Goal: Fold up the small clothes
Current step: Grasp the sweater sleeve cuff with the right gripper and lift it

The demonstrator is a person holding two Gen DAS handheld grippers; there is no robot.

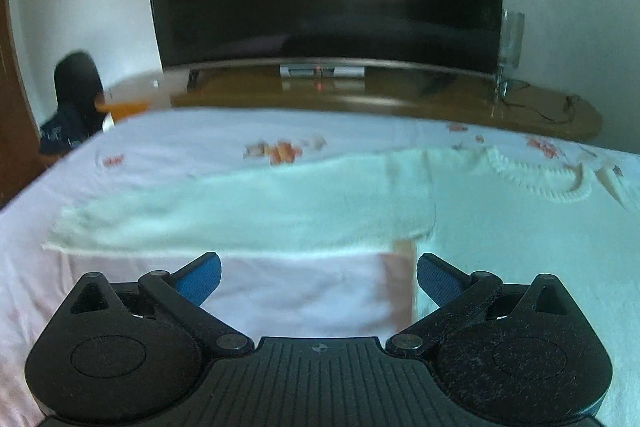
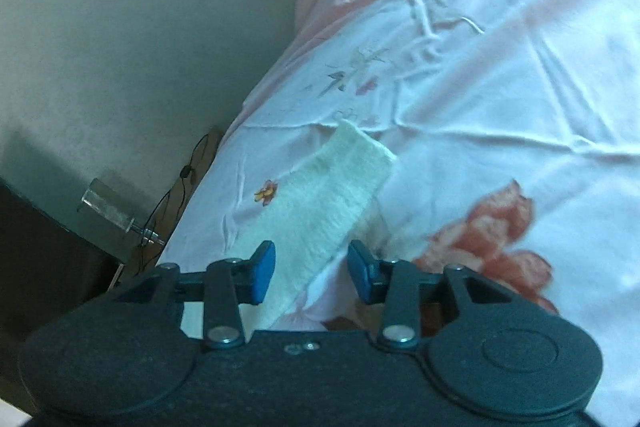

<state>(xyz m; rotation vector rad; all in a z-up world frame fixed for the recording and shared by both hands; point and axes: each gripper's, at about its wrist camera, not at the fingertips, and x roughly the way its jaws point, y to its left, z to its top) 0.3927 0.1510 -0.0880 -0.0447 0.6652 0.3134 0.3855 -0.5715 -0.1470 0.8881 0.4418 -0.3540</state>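
The white sweater (image 1: 248, 211) lies flat on the bed (image 1: 160, 143); its sleeve (image 2: 320, 203) runs away between the right hand-held gripper (image 2: 312, 271) pads, untouched; left hand-held gripper (image 1: 319, 279) released

No text, label or number legible — anywhere.

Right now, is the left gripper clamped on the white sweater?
No, the left gripper stands open over the pink bedsheet, its blue pads short of the white sweater's near edge.
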